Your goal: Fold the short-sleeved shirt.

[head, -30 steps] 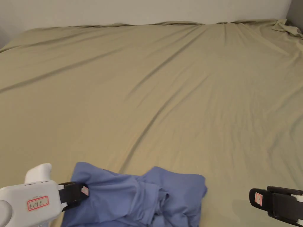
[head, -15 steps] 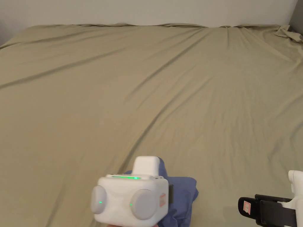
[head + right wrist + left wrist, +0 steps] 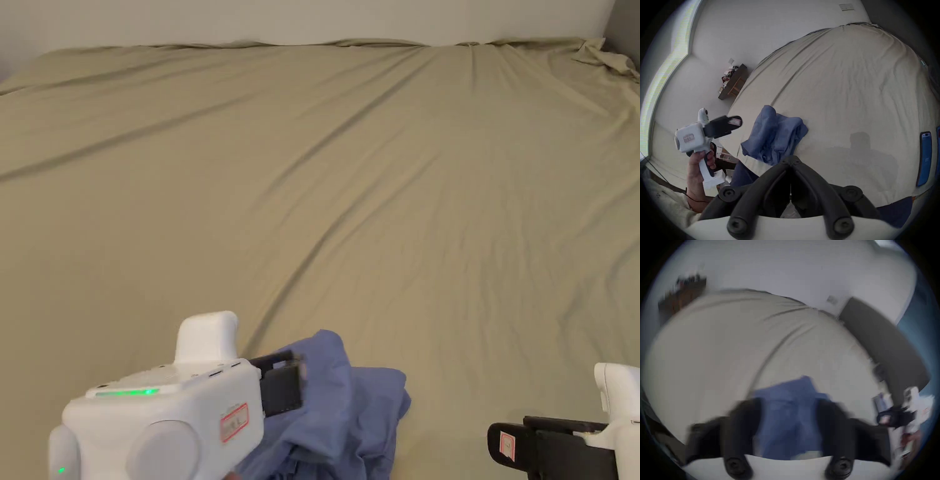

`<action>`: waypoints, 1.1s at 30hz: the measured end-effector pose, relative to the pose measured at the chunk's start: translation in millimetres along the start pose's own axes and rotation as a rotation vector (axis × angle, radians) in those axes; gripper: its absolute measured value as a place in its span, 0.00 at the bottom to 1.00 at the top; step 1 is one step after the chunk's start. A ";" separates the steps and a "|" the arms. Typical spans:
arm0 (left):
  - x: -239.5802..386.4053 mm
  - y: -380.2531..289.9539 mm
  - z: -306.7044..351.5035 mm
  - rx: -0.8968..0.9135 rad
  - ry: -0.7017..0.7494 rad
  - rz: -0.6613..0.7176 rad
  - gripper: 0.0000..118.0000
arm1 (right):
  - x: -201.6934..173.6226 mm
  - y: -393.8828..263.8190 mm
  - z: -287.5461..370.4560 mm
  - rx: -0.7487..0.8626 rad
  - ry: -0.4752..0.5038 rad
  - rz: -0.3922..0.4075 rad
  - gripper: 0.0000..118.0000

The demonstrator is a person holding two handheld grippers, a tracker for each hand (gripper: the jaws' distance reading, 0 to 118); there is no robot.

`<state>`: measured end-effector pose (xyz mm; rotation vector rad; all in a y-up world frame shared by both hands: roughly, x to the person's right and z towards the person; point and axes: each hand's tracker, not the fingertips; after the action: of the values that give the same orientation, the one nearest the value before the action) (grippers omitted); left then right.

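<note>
Two grippers [image 3: 284, 387] [image 3: 503, 445] empty: your left spread wide, right closed. Shirt [image 3: 337, 409] lies crumpled, bottom centre of head view, on the bed [image 3: 375, 187]. Folding unstarted; next, grasp and spread it flat.

Left claw [image 3: 281, 387] raised near left, jaws apart, nothing between them, hand [image 3: 696, 164] gripping handle. Right claw [image 3: 506, 444] low near right, jaws together, empty.

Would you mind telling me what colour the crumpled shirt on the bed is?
Plain periwinkle blue shirt, seen best in the right gripper view.
</note>
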<state>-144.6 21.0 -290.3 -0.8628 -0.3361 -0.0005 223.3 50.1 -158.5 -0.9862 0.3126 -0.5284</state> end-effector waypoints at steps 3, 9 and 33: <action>17.8 -11.8 -25.8 -0.044 -0.013 -0.031 0.10 | 2.0 0.1 -3.8 -0.002 0.000 -0.026 0.02; 107.2 -62.7 -94.2 -0.215 -0.155 -0.328 0.10 | 0.1 -3.0 1.7 -0.006 -0.002 -0.015 0.02; -88.1 -64.4 24.4 -0.166 -0.262 0.186 0.10 | -51.6 57.2 -133.9 -0.131 0.433 -0.098 0.02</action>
<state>-243.9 -14.7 -253.2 -1.0592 -0.5050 0.2625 132.2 9.5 -276.5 -1.0120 0.6944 -0.8207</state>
